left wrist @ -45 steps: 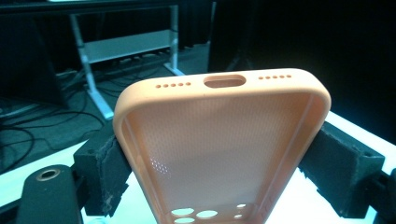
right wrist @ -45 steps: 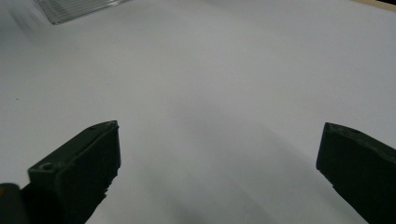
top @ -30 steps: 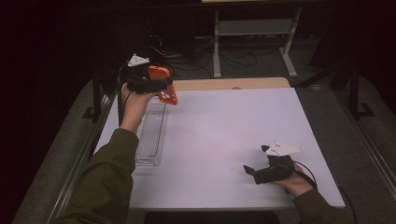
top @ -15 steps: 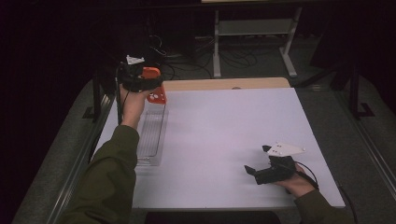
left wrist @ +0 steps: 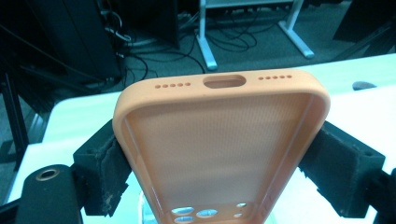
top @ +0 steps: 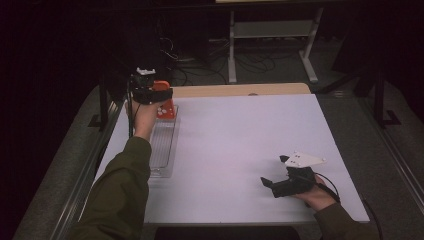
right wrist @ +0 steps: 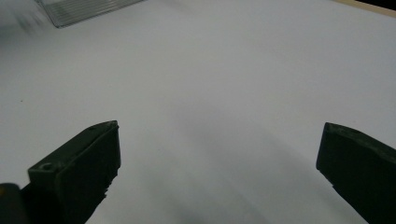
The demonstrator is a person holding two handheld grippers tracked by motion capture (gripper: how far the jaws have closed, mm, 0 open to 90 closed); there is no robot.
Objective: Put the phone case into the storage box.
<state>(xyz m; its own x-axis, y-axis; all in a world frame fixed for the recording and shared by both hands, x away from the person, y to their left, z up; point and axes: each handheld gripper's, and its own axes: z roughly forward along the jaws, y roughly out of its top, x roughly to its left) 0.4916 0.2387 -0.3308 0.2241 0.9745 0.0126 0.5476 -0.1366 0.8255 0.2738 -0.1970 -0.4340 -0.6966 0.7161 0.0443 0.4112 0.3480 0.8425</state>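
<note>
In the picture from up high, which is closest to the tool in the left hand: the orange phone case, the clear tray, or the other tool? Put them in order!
1. The orange phone case: the left tool grips it, far left of the table.
2. The clear tray: just below the case, along the left edge.
3. The right tool: farthest, near the table's front right.
</note>
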